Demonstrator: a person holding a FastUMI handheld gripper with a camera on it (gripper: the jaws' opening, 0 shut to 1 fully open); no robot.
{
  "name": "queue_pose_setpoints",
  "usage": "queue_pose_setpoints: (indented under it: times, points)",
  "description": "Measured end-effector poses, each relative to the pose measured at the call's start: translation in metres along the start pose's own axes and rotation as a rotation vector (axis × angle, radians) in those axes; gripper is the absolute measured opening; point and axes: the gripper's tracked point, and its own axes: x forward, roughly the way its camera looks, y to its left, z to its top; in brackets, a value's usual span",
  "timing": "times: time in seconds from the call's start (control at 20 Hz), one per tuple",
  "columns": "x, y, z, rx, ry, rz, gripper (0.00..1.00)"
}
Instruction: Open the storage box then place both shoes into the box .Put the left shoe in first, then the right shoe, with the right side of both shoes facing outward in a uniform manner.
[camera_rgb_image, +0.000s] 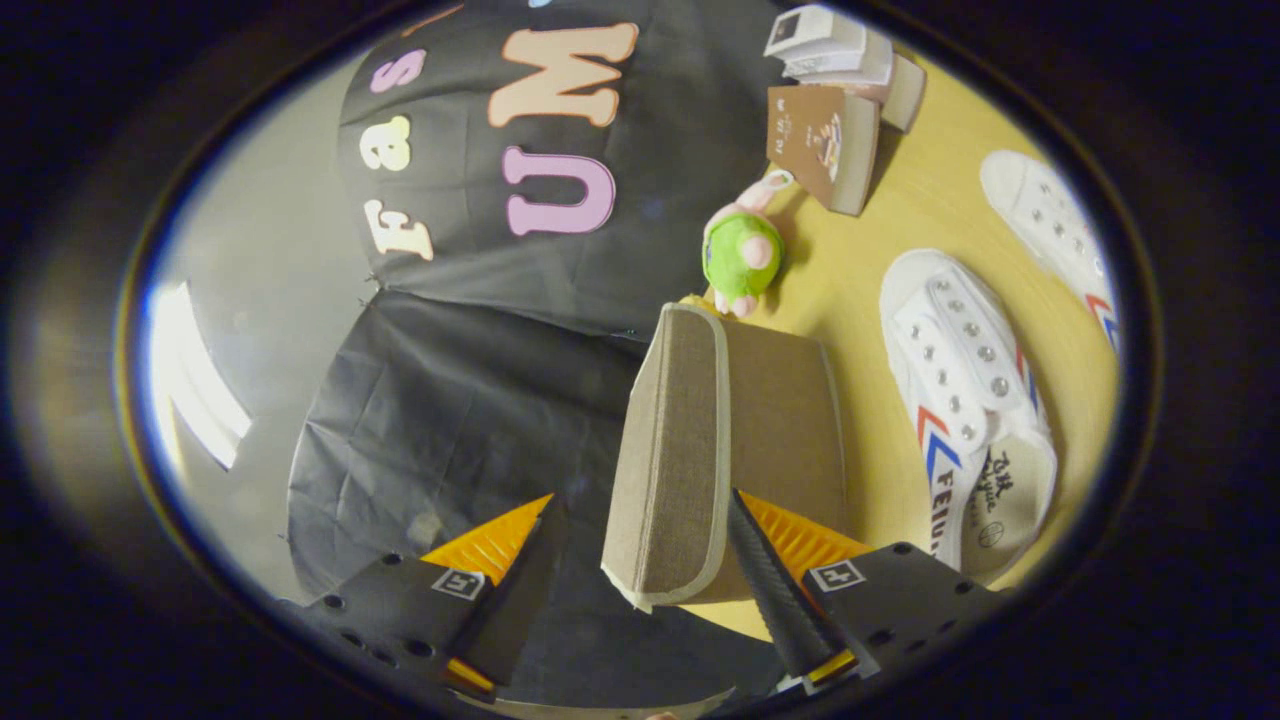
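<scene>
Storage box (740, 440) on yellow table (900, 220), lid (670, 450) raised, interior hidden, gripper (640, 560) fingers spread, lid edge between them, contact unclear, near shoe (965, 410) beside box, far shoe (1055, 225) cut off, plush toy (742, 250) and books (835, 100) beyond box.

yellow wooden table (880, 260) has a tan fabric storage box (740, 440), two white shoes at 3 o'clock (965, 400) (1055, 225), green plush toy (742, 255), books at 1 o'clock (835, 95).
</scene>
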Motion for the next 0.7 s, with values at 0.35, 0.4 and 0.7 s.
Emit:
queue_pose_setpoints:
  times: [0.35,0.4,0.7]
  points:
    - [0.018,-0.019,-0.006,0.137,0.019,0.01,1.0]
    - [0.021,-0.021,-0.007,0.152,0.022,0.01,1.0]
    - [0.032,-0.025,-0.015,0.198,0.04,0.002,1.0]
